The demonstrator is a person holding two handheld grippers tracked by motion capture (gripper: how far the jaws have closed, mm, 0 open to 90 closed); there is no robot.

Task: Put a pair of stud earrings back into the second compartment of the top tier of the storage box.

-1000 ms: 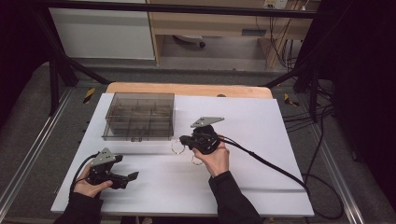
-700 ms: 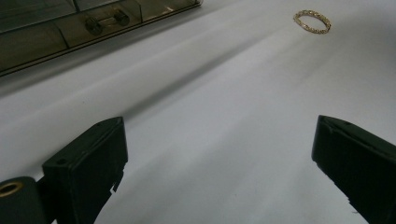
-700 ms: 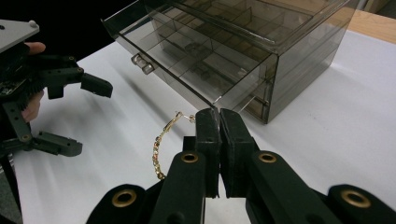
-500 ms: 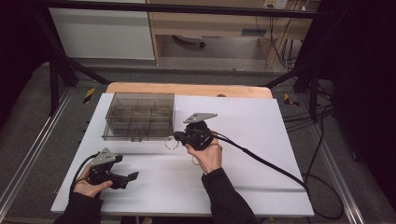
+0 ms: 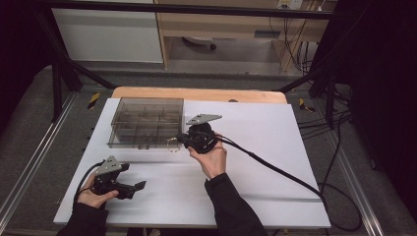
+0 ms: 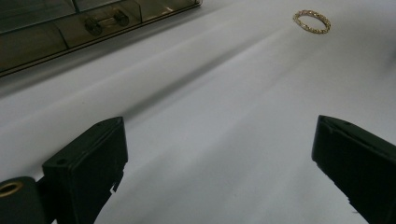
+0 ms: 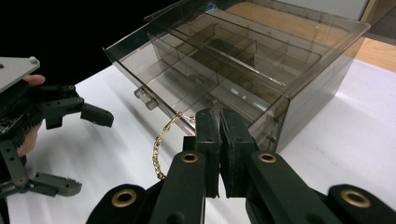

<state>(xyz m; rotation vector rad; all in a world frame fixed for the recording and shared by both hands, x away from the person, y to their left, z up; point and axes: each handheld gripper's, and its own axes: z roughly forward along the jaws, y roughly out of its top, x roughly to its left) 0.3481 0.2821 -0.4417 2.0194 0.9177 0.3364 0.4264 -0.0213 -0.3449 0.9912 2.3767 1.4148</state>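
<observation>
A smoky clear compartment box stands at the table's far left, and it is also close ahead in the right gripper view. My right gripper is by the box's front right corner, its jaws shut on a gold chain bracelet that hangs to their left. The bracelet is a small gold loop just off the gripper's tip, and it sits far off in the left gripper view. My left gripper rests near the front left, open over bare white table.
The box front has a small bar handle, which the left gripper view has at its top left. A white sheet covers the table over a wooden top. The right gripper's cable trails off to the front right.
The right gripper has carried the bracelet left and away, up to the box's front right corner. The left gripper has stayed in place.
</observation>
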